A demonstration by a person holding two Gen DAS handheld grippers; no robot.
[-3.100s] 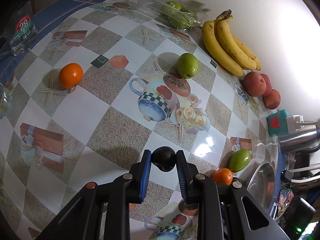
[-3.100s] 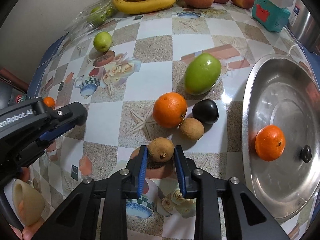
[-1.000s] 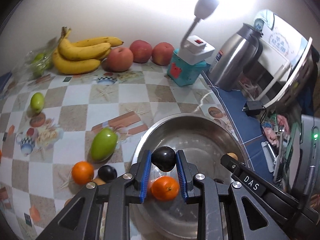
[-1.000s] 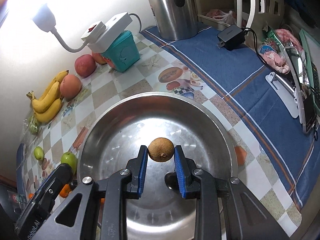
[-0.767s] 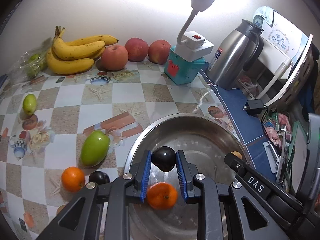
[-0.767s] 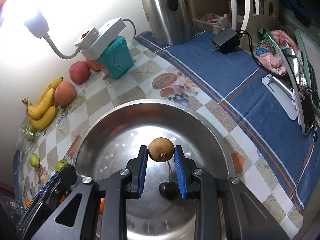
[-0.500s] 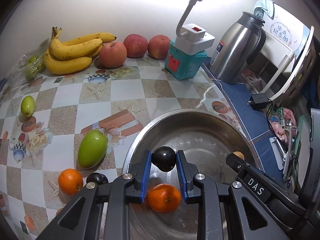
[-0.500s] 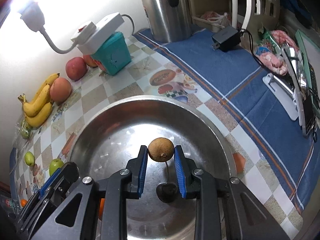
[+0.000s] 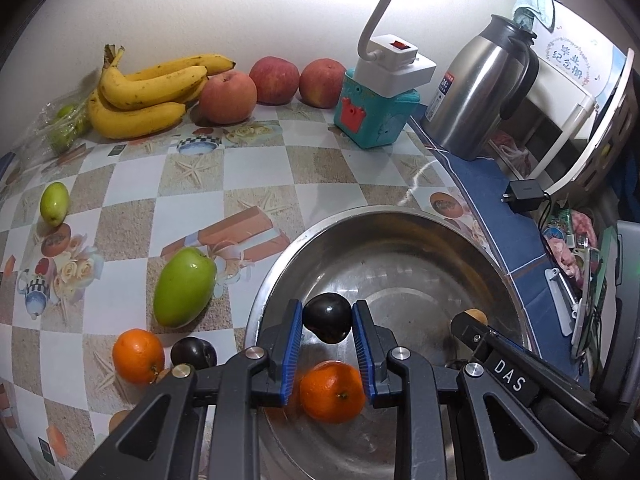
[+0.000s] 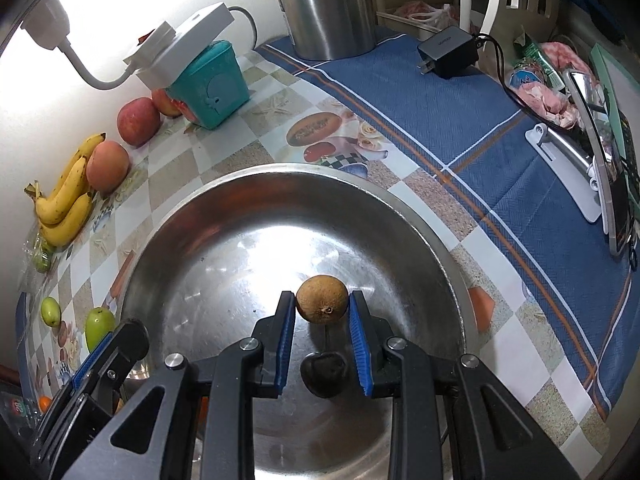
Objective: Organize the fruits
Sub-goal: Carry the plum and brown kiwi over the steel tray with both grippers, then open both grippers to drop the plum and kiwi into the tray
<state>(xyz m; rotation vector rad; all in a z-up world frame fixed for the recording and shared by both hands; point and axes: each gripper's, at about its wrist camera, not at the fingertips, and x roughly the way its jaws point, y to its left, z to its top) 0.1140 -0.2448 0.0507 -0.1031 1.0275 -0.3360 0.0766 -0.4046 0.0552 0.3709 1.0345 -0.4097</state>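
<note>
Two tools, each clamping fruit over my steel bowl (image 9: pixel 280 264): left tool (image 9: pixel 327 322) a dark plum (image 9: pixel 327 318), right tool (image 10: pixel 322 306) a brown fruit (image 10: pixel 322 299). Dropped together, they may bruise or roll into the orange (image 9: pixel 332 392).

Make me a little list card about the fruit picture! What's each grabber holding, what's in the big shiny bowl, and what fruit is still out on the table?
left gripper: shut on dark plum, over the bowl
right gripper: shut on brown round fruit, over the bowl
metal bowl: orange and another dark fruit inside
on table: big green mango, small green fruit, second orange, second plum, bananas, three peaches
</note>
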